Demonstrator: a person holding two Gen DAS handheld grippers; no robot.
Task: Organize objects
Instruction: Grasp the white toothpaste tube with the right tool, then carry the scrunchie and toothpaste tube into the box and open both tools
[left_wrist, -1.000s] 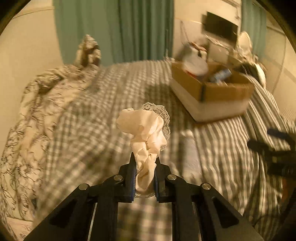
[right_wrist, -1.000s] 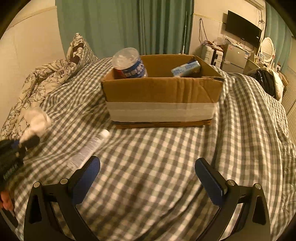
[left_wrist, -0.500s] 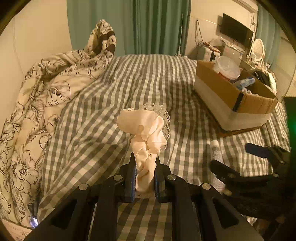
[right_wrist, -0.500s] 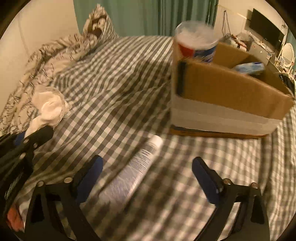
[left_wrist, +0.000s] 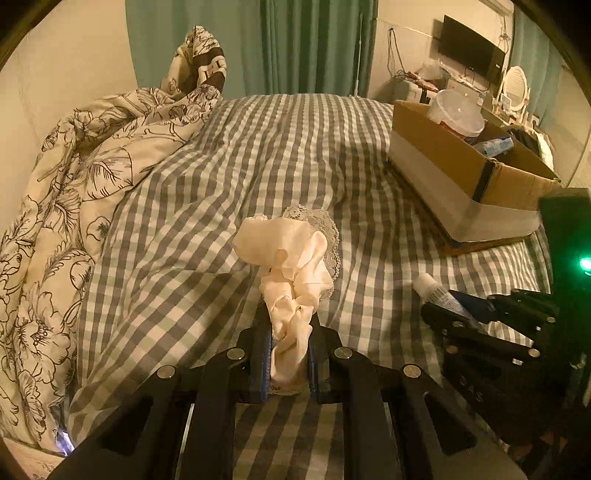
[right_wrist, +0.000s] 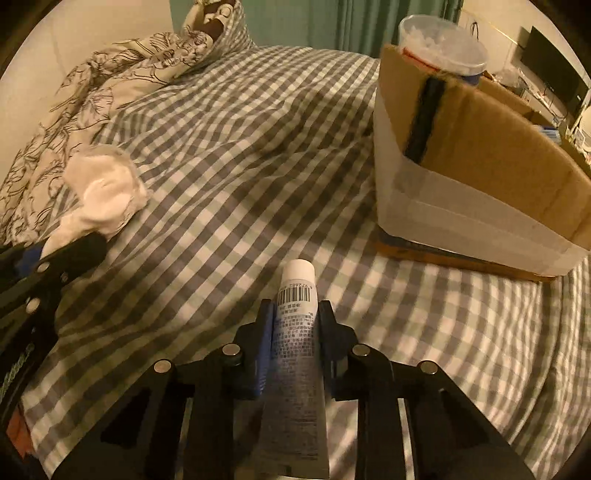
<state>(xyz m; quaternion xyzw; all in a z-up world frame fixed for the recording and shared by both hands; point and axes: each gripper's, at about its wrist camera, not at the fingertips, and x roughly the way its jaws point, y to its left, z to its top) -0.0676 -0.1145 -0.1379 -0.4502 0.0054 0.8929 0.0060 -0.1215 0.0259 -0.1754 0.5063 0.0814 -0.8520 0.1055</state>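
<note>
My left gripper (left_wrist: 289, 315) is shut on a cream satin cloth with a lace edge (left_wrist: 284, 247), held above the checked bedsheet (left_wrist: 258, 147). The right wrist view shows that cloth (right_wrist: 103, 192) and the left gripper (right_wrist: 74, 247) at the left. A grey tube with a white cap and a barcode (right_wrist: 295, 291) lies on the sheet. My right gripper (right_wrist: 296, 306) straddles it, its jaws closing with the pads against the tube's sides. From the left wrist view, the tube (left_wrist: 430, 288) pokes out of the right gripper (left_wrist: 454, 306).
An open cardboard box (right_wrist: 480, 147) stands on the bed to the right, with a lidded plastic tub (right_wrist: 441, 48) and a small packet (left_wrist: 495, 144) inside. A floral quilt (left_wrist: 74, 184) is heaped along the left. Green curtains (left_wrist: 314, 44) hang behind; a television (left_wrist: 469, 62) is at far right.
My right gripper dropped onto the tube and its wide-open jaws came in around it. The left gripper kept hold of the cloth while its view swung towards the quilt.
</note>
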